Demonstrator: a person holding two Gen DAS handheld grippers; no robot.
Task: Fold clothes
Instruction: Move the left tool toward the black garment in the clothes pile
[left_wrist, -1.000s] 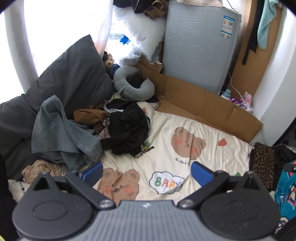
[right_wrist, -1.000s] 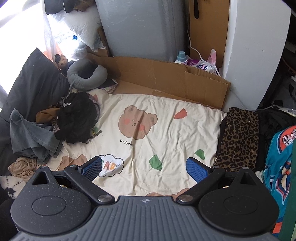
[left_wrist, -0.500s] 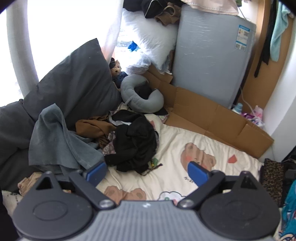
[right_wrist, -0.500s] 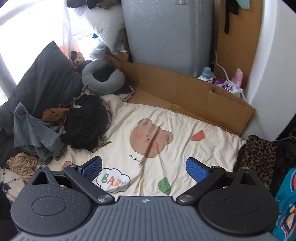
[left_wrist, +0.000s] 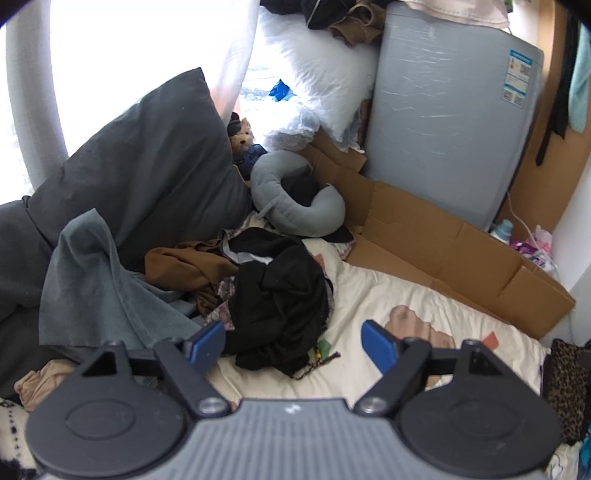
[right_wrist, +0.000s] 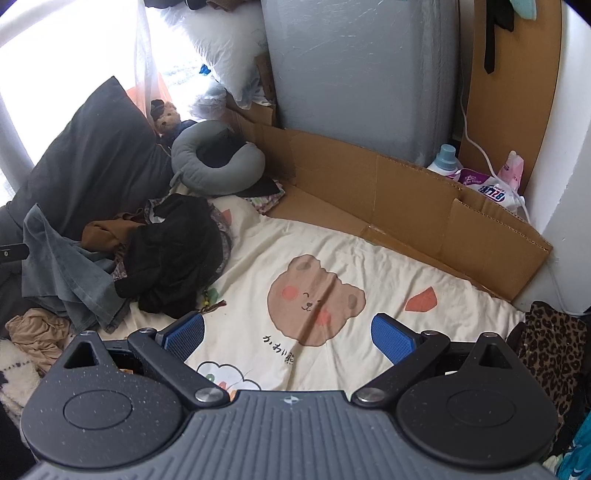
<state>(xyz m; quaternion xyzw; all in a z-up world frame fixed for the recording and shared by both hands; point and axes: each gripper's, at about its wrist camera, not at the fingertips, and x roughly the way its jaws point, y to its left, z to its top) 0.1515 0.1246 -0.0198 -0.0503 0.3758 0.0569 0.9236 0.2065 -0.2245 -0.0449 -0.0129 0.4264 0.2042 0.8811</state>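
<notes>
A heap of crumpled clothes lies on the cream bear-print sheet (right_wrist: 369, 258): a black garment (left_wrist: 284, 299) (right_wrist: 173, 254) on top, a brown one (left_wrist: 184, 266) behind it, a grey-blue one (left_wrist: 96, 284) (right_wrist: 62, 269) to the left. My left gripper (left_wrist: 293, 341) hovers just before the black garment, its jaws closing with only air between the blue pads. The right gripper (right_wrist: 288, 336) stands open over the bare sheet, right of the heap, holding nothing.
A dark grey pillow (left_wrist: 147, 173) and a grey neck pillow (left_wrist: 295, 203) sit behind the heap. Flattened cardboard (right_wrist: 388, 192) and a grey wrapped mattress (right_wrist: 358, 74) line the far side. A leopard-print cloth (right_wrist: 550, 350) lies at the right edge, and bottles (right_wrist: 447, 158) stand by the wall.
Both grippers have moved forward and down toward the clothes heap, which now looms larger. The left gripper's pads stand closer together than before.
</notes>
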